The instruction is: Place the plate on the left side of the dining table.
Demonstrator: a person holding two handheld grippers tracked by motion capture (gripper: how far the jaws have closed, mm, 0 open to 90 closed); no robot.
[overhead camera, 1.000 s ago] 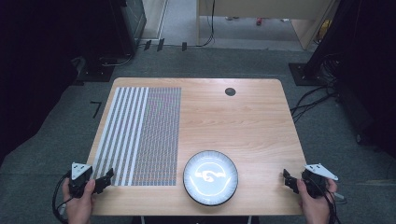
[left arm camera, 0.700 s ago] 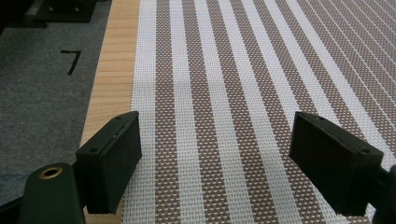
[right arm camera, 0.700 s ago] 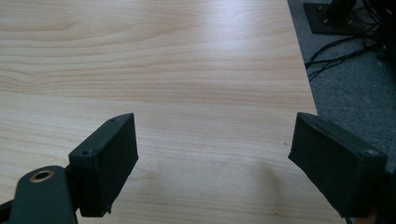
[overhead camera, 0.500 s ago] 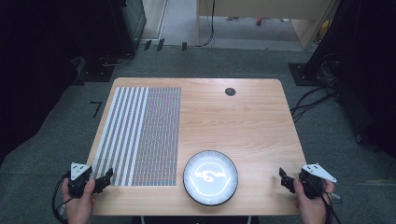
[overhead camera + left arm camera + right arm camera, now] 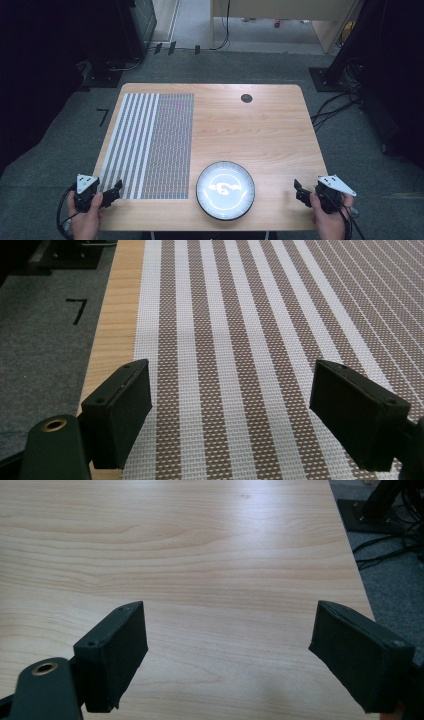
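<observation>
A striped brown-and-white woven placemat (image 5: 150,145) lies flat on the left half of the wooden table (image 5: 260,130). A dark-rimmed round plate (image 5: 225,190) with a glossy white face sits near the table's front edge, right of the mat. My left gripper (image 5: 114,192) hovers at the mat's near left corner, jaws wide open with nothing between them; in the left gripper view (image 5: 230,420) the placemat (image 5: 260,340) runs away beneath it. My right gripper (image 5: 301,191) is open over bare wood at the front right corner, and the right gripper view (image 5: 230,660) looks across the bare table (image 5: 200,555).
A small black round grommet (image 5: 246,98) sits in the tabletop near the far edge. Grey carpet surrounds the table, with cables (image 5: 335,107) and a black stand base (image 5: 327,77) on the floor at the right and dark equipment at the back left.
The right gripper has slid a little left onto the table's front right corner. The left gripper has barely moved.
</observation>
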